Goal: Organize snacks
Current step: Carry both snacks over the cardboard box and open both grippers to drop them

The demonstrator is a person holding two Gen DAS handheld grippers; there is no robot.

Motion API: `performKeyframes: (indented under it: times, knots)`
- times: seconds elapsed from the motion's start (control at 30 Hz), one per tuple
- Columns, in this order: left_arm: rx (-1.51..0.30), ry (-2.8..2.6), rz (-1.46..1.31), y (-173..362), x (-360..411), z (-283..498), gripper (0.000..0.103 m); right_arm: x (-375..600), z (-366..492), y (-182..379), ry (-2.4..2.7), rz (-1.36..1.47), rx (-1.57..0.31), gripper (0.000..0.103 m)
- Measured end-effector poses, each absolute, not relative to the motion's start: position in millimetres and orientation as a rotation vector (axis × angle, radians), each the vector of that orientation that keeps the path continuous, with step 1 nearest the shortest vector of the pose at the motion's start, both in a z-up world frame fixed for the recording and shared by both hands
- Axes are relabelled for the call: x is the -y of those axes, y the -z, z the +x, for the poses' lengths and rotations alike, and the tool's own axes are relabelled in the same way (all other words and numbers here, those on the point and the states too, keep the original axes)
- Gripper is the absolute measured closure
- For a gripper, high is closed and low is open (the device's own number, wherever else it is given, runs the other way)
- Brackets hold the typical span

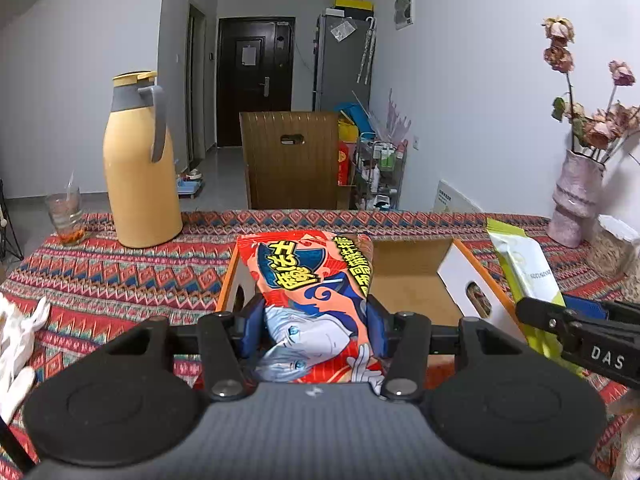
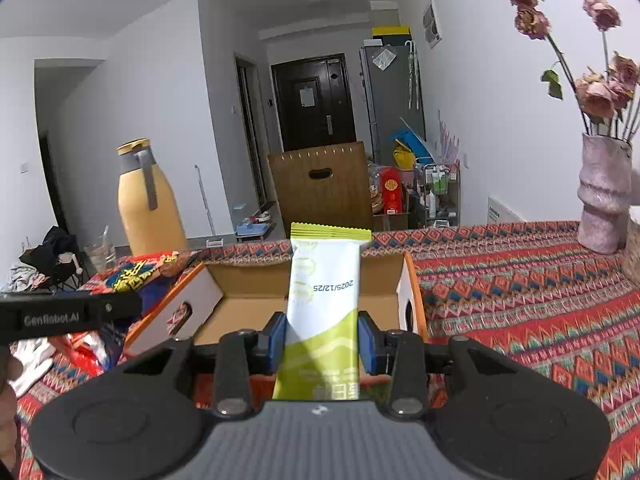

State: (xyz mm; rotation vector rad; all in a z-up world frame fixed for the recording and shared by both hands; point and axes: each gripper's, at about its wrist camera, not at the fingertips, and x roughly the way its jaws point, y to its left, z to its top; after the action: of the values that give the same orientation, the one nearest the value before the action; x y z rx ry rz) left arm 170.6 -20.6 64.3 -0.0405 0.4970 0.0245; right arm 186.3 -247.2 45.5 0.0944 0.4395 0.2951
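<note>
My left gripper (image 1: 316, 330) is shut on a red snack bag with a cartoon figure (image 1: 316, 280), held above the left part of an open cardboard box (image 1: 408, 280) with orange edges. My right gripper (image 2: 323, 342) is shut on a slim green and white snack packet (image 2: 324, 296), held upright over the near side of the same box (image 2: 248, 304). In the left wrist view the green packet (image 1: 528, 276) and the right gripper (image 1: 576, 326) show at the right. In the right wrist view the red bag (image 2: 136, 276) and the left gripper's black body show at the left. The box's inside looks bare.
A yellow thermos jug (image 1: 140, 164) and a glass (image 1: 66, 216) stand at the table's far left. A pink vase with dried roses (image 1: 576, 196) stands at the far right. A patterned red cloth (image 2: 520, 292) covers the table. A wooden chair back (image 1: 292, 160) rises behind it.
</note>
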Motion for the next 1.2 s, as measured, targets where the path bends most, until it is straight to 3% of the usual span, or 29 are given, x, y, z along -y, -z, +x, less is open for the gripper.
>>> performKeyframes:
  times: [0.47,0.93,1.03,1.07,1.1,1.17,1.2]
  knots:
    - [-0.512,-0.117,-0.039,-32,20,242,0.051,224,291,-13,-0.267,0.105,-0.557,0.067]
    - [-0.563,-0.108,-0.066,-4,9,258,0.051,223,301,10,-0.269,0.118,-0.580,0.066]
    - [-0.553,-0.100,-0.076,-6,7,256,0.045,222,300,9,-0.267,0.114,-0.579,0.064]
    - [-0.550,-0.101,-0.077,-7,7,255,0.041,223,299,8,-0.265,0.117,-0.573,0.059]
    - [-0.542,-0.105,-0.077,-8,7,254,0.037,224,298,8,-0.268,0.122,-0.571,0.046]
    - [-0.528,-0.125,-0.077,-11,6,251,0.010,227,295,6,-0.255,0.136,-0.555,0.025]
    - [-0.517,-0.140,-0.078,-12,6,249,0.004,229,294,5,-0.251,0.138,-0.547,0.020]
